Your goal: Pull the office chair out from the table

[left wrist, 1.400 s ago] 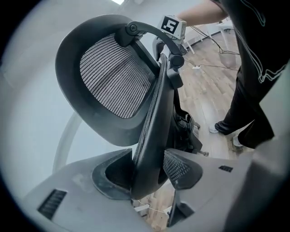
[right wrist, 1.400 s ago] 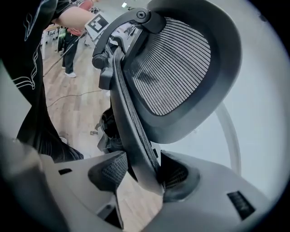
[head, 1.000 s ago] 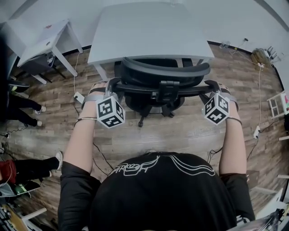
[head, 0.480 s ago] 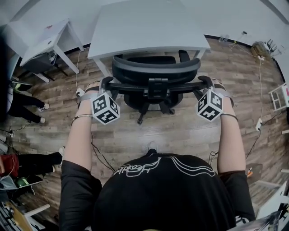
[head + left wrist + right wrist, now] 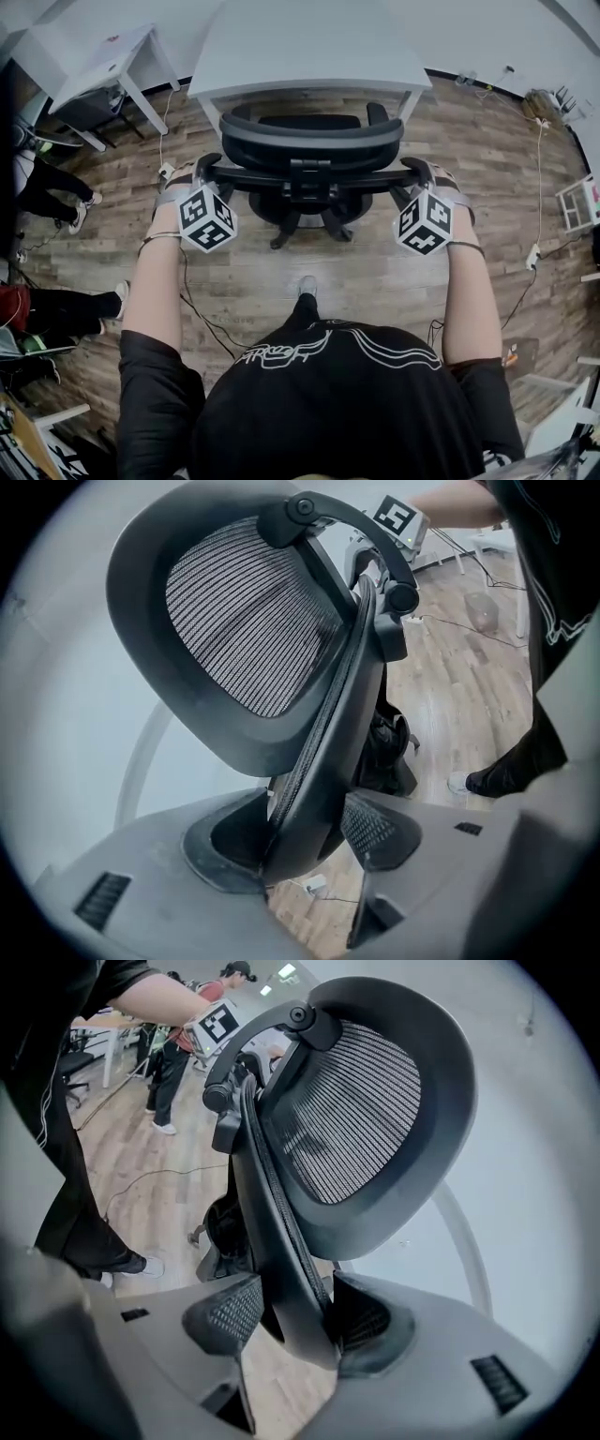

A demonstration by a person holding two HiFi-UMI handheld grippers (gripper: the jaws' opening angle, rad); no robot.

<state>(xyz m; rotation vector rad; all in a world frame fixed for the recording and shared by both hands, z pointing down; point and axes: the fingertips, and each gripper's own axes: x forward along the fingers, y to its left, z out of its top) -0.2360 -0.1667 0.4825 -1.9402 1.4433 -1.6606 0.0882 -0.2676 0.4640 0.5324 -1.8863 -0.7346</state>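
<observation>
The black mesh office chair [image 5: 309, 141] stands just in front of the white table [image 5: 309, 47], its seat mostly out from under the edge. My left gripper [image 5: 202, 174] is shut on the left end of the backrest frame, my right gripper [image 5: 418, 174] on the right end. In the left gripper view the backrest's edge [image 5: 319, 761] runs down between the jaws of the left gripper [image 5: 300, 841], and both pads lie against it. The right gripper view shows the same: the frame [image 5: 281, 1241] is pinched in the right gripper [image 5: 286, 1312]. The headrest [image 5: 366, 1101] rises above.
A smaller white table [image 5: 103, 61] stands at the back left. People's legs [image 5: 47, 187] are at the left edge. Cables [image 5: 192, 305] trail over the wooden floor behind the chair. Clutter [image 5: 548, 108] and a white rack [image 5: 577, 211] line the right side. My foot [image 5: 307, 286] is near the chair's base.
The chair has rolled back from the table toward me, and more of its seat and armrests show. Both grippers came back with it, still clamped on the backrest.
</observation>
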